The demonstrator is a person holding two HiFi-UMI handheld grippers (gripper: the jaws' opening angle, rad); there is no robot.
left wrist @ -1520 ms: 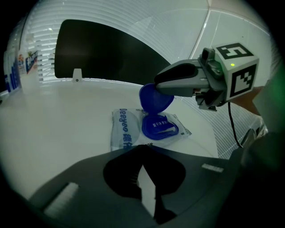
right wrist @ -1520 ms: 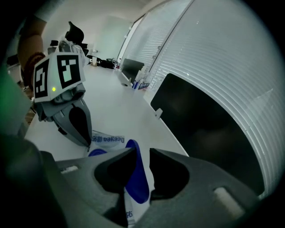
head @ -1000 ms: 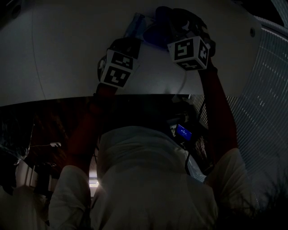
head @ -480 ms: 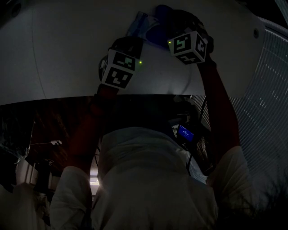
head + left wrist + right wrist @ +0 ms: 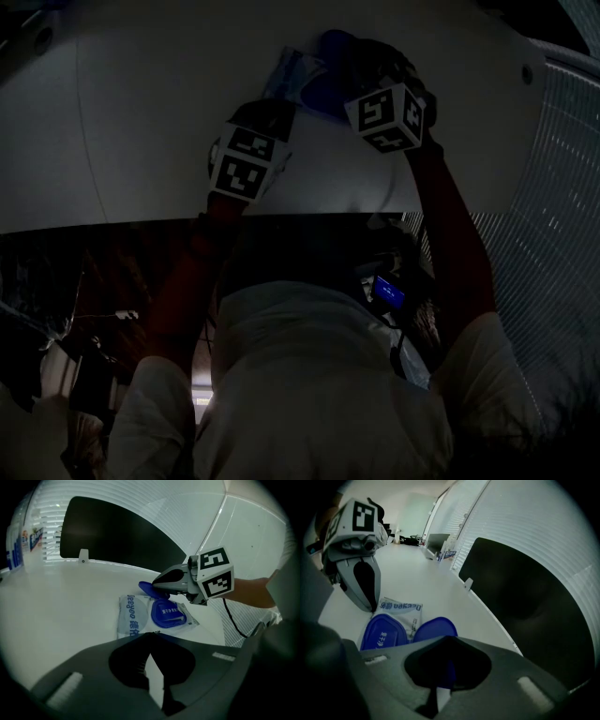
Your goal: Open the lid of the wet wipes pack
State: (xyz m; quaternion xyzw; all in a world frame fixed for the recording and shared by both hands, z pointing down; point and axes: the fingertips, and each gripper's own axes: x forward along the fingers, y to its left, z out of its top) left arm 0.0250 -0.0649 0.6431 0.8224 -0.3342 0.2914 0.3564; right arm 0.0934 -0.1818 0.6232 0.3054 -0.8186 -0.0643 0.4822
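Since the earlier frame, both tools have shifted only slightly against the pack [image 5: 133, 620], which lies flat on the table [image 5: 56, 606]. The left tool [image 5: 371, 604] has its jaws together and bears on one end of the pack, apparently to pin it against the pull. The right tool [image 5: 157, 584] is clamped on the lid [image 5: 435, 629], which is hinged up at the pack's opposite end, clear of the blue rim [image 5: 168, 614]. The lid appears to be open.

One wet wipes pack [image 5: 132, 618], one blue lid [image 5: 435, 628], two grippers [image 5: 156, 584] [image 5: 371, 604], one white table [image 5: 56, 602]
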